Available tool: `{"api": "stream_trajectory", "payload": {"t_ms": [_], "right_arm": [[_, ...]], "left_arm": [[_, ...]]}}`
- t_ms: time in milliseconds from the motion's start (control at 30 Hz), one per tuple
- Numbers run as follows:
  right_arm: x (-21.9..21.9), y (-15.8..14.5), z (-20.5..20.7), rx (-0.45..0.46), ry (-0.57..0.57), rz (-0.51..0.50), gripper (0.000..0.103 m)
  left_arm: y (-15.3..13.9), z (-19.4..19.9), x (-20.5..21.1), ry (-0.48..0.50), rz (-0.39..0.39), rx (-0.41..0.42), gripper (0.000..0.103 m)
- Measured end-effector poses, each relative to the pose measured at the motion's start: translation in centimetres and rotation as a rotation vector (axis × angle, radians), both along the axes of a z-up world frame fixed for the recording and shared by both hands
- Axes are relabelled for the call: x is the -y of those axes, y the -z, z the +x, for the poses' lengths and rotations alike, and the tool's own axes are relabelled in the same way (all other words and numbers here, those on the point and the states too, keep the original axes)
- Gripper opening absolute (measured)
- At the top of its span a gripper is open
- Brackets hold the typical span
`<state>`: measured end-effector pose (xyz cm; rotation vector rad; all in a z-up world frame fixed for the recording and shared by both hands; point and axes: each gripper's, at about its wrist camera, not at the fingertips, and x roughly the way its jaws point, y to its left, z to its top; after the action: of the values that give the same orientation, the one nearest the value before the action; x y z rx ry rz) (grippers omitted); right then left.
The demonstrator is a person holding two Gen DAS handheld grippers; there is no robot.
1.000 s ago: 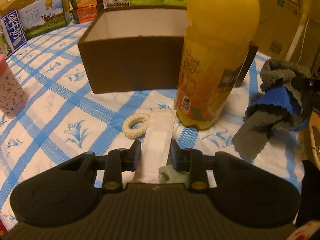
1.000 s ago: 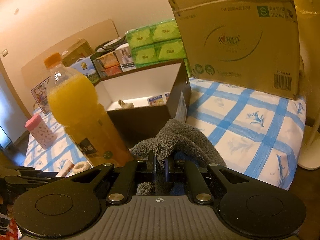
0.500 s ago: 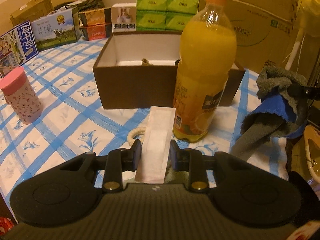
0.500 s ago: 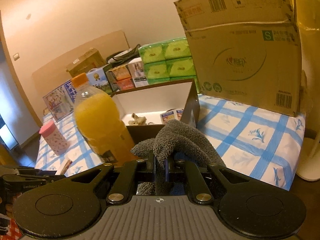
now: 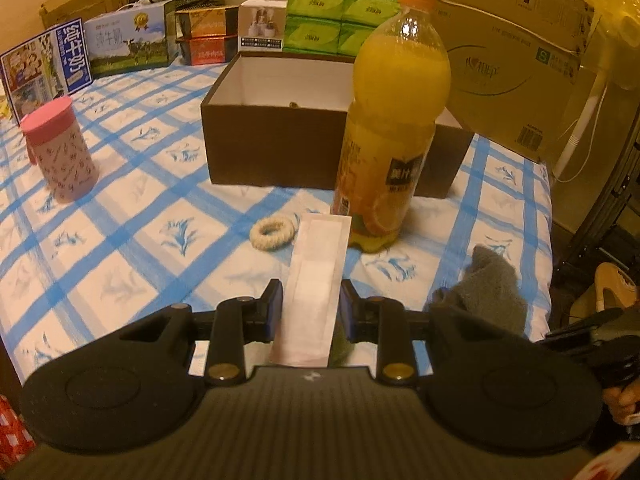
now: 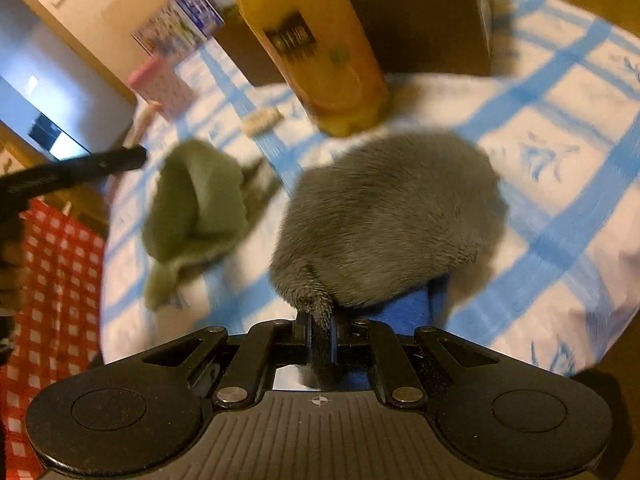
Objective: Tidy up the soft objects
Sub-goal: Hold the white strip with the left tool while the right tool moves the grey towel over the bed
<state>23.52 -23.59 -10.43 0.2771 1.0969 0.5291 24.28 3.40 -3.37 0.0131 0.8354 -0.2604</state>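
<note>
My left gripper (image 5: 311, 300) is shut on a flat white gauze-like packet (image 5: 314, 280) and holds it above the blue-checked tablecloth (image 5: 140, 216). My right gripper (image 6: 320, 334) is shut on a grey fluffy cloth with a blue layer (image 6: 384, 220), which hangs low over the table; it also shows in the left wrist view (image 5: 486, 284). A green cloth (image 6: 196, 208) lies on the table to its left. A cream hair tie (image 5: 272, 233) lies by the orange juice bottle (image 5: 392, 120). The open brown box (image 5: 280, 136) stands behind.
A pink cup (image 5: 60, 148) stands at the left. Milk cartons (image 5: 128, 40), green tissue packs (image 5: 340, 20) and a large cardboard carton (image 5: 512, 52) line the back. The table's right edge is near a white fan stand (image 5: 576, 136). A red-checked cloth (image 6: 52, 280) hangs below the table.
My left gripper has risen and pulled back with the packet. My right gripper has tilted down and lowered the grey cloth toward the table in front of the bottle.
</note>
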Motion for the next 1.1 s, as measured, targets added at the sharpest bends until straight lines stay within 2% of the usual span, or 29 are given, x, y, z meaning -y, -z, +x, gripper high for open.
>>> {"api": "stream_trajectory", "payload": {"t_ms": [100,167,200,233,267,300,367,500,567,633,733,833,933,1033,1100], "right_arm": [[0.0,0.2,0.5,-0.002,0.004,-0.046,0.008],[-0.1,-0.4,0.9,0.034,-0.003,-0.079,0.018],[-0.1,-0.8,0.9,0.069,-0.006,-0.110,0.035],[-0.2,-1.1,0.7,0.114,-0.013,-0.150,0.061],[-0.6,-1.5,0.4,0.170,-0.021,-0.204,0.071],[-0.6,-1.6,0.2,0.209,-0.025,-0.242,0.077],[-0.6,-2.0,-0.1,0.265,-0.024,-0.265,0.077],[0.9,-1.1,0.4,0.232,0.074,-0.214,0.084],[1.9,-1.1,1.1,0.226,0.089,-0.225,0.087],[2.3,-1.3,1.3,0.256,0.094,-0.225,0.087],[3.0,-2.0,1.6,0.308,0.087,-0.174,0.091],[2.4,-1.8,2.5,0.326,0.023,-0.129,0.094],[1.0,-0.9,3.1,0.320,-0.087,-0.137,0.094],[-0.8,0.7,3.0,0.284,-0.205,-0.202,0.094],[-1.7,1.9,2.5,0.264,-0.242,-0.266,0.094]], "left_arm": [[0.2,-0.4,-0.2,-0.008,-0.007,-0.005,0.027],[0.3,-0.4,-0.3,-0.013,-0.011,-0.009,0.027],[0.3,-0.3,-0.2,-0.015,-0.012,-0.010,0.027],[0.4,-0.3,-0.2,-0.016,-0.013,-0.012,0.027],[0.5,-0.2,-0.1,-0.016,-0.013,-0.013,0.027],[0.5,-0.2,0.0,-0.015,-0.015,-0.014,0.027],[0.6,-0.1,0.0,-0.013,-0.016,-0.016,0.027],[0.9,0.3,0.1,-0.015,-0.015,-0.022,0.027],[0.9,0.4,0.0,-0.017,-0.014,-0.023,0.027],[1.0,0.5,0.0,-0.018,-0.010,-0.026,0.027],[1.2,0.7,-0.1,-0.022,-0.006,-0.029,0.027],[1.2,0.8,-0.1,-0.025,-0.004,-0.029,0.027],[1.2,0.8,-0.1,-0.025,-0.004,-0.030,0.027],[1.4,0.9,-0.1,-0.024,-0.004,-0.037,0.027],[1.6,0.9,-0.1,-0.024,-0.005,-0.041,0.027]]}}
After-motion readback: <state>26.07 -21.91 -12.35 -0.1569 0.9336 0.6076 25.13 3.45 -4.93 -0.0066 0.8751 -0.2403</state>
